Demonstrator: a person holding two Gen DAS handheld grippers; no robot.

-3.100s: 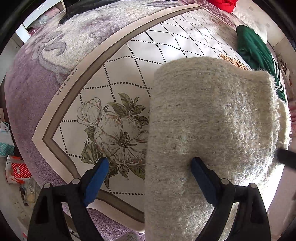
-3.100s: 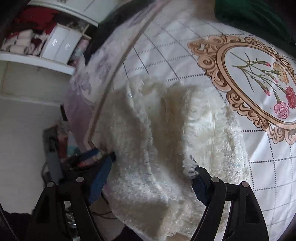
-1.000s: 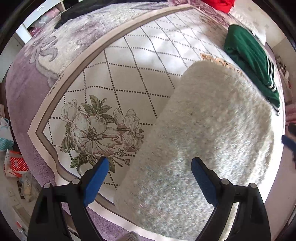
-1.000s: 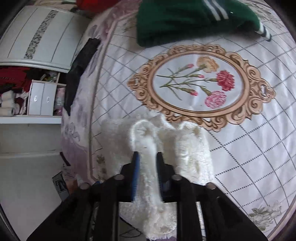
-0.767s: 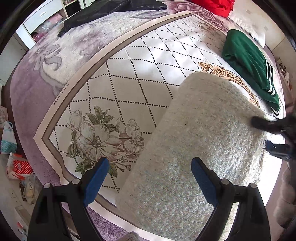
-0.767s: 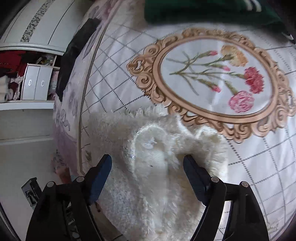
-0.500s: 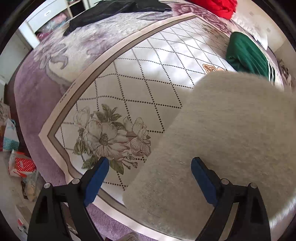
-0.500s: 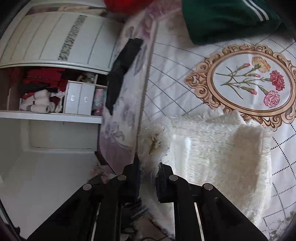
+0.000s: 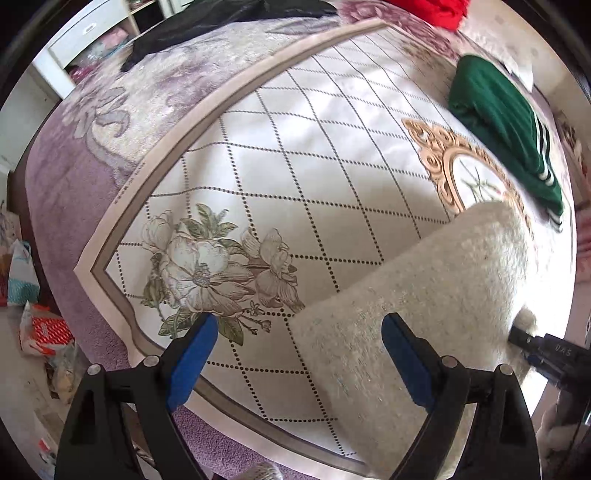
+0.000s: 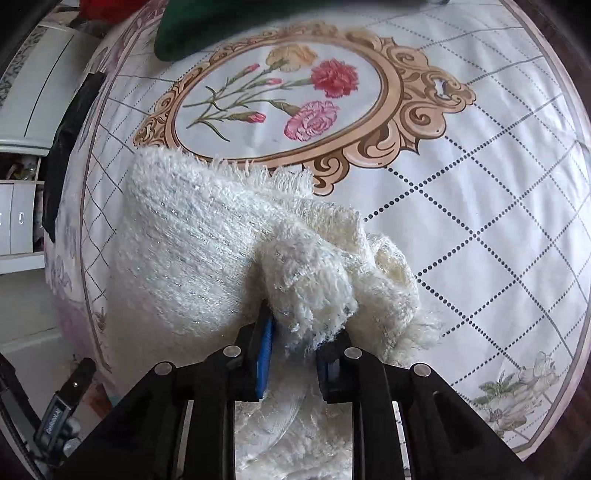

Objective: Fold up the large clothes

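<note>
A fuzzy cream sweater [image 10: 207, 251] lies bunched near the foot edge of the bed, spread over the white bedspread [image 9: 295, 155] with its dotted diamond grid. The right gripper [image 10: 291, 354] is clenched on a shaggy fold of the sweater, its blue pads pressed in on either side of the fabric. The left gripper [image 9: 295, 354] stands wide apart, grasping nothing; its right blue finger [image 9: 402, 354] hangs over the sweater's edge, while the other hangs over the printed flower [image 9: 207, 266] on the bedspread. From the left wrist view the sweater [image 9: 424, 314] fills the lower right, and the tip of the right gripper [image 9: 532, 341] meets its far side. Beyond the sweater sits the gold oval frame with carnations [image 10: 295, 96], and past that a folded green garment [image 9: 506, 122] with white stripes. A black garment [image 9: 221, 22] lies across the purple blanket [image 9: 74, 177] at the far side.
</note>
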